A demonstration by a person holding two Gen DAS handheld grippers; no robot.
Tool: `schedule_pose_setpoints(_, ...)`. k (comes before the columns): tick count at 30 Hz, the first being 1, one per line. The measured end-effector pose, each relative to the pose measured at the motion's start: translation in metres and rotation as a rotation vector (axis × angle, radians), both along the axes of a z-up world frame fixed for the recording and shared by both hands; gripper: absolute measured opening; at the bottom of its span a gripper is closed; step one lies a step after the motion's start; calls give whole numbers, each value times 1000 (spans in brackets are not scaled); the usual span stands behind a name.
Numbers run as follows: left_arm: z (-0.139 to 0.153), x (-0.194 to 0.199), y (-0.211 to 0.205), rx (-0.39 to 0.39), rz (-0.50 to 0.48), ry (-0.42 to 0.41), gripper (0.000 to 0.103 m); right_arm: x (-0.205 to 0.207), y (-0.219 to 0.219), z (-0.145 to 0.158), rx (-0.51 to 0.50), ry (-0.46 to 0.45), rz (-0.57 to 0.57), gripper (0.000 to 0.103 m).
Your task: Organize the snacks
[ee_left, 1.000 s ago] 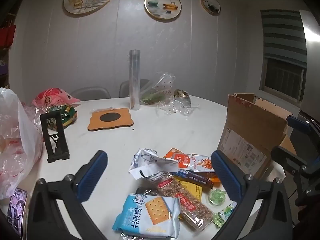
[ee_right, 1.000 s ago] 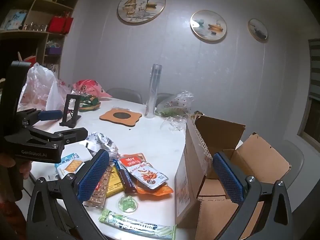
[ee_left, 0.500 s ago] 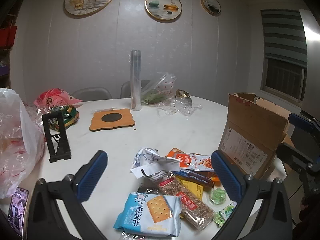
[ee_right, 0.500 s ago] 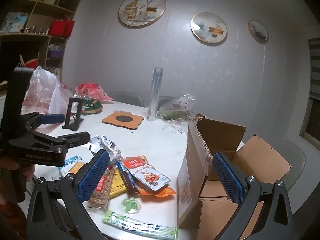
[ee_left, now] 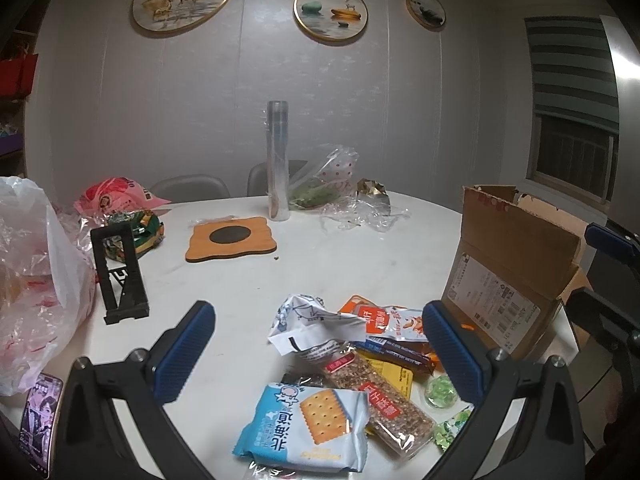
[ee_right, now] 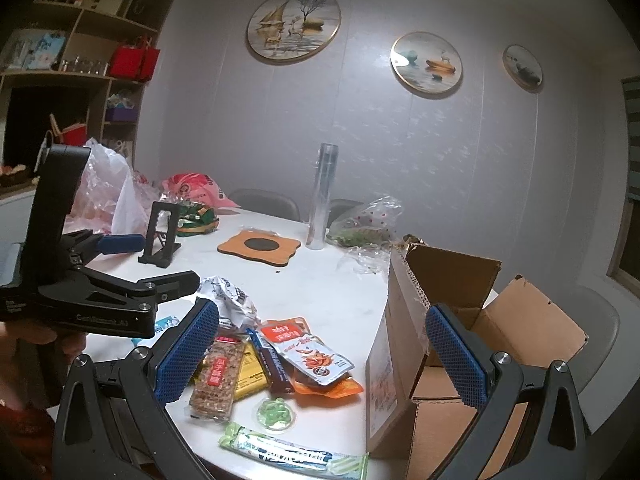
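A pile of snacks lies on the white table (ee_left: pixel 360 256) near its front edge: a blue cracker pack (ee_left: pixel 308 424), a nut bar (ee_left: pixel 376 392), a crumpled white wrapper (ee_left: pixel 312 324), an orange-and-white pouch (ee_left: pixel 392 320) and a green jelly cup (ee_left: pixel 440 390). An open cardboard box (ee_left: pixel 508 264) stands right of the pile. My left gripper (ee_left: pixel 316 348) is open and empty above the pile. My right gripper (ee_right: pixel 320 354) is open and empty, between the pile (ee_right: pixel 280 352) and the box (ee_right: pixel 452 320). A long green bar (ee_right: pixel 292 450) lies at the table's front edge.
A black phone stand (ee_left: pixel 120 276), an orange trivet (ee_left: pixel 232 238), a clear roll (ee_left: pixel 278 160) and plastic bags (ee_left: pixel 36 280) sit at the left and back. A phone (ee_left: pixel 40 420) lies at the front left. A shelf (ee_right: pixel 80 80) stands behind.
Both grippers have shifted slightly; the right view has tilted up a little and the left gripper sits a bit higher in it. Nothing was picked up or moved.
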State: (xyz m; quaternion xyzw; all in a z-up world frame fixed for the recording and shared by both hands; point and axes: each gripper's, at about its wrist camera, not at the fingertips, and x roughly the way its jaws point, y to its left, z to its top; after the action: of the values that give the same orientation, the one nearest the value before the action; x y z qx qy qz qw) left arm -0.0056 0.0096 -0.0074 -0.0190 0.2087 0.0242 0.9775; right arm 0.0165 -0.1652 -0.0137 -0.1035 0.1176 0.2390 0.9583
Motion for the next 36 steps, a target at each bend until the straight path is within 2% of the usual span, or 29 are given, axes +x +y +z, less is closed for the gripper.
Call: schedule_pose_setpoints(36, -1, -2, 0, 5, 10, 1, 102, -1, 3, -2, -14, 5, 9, 103)
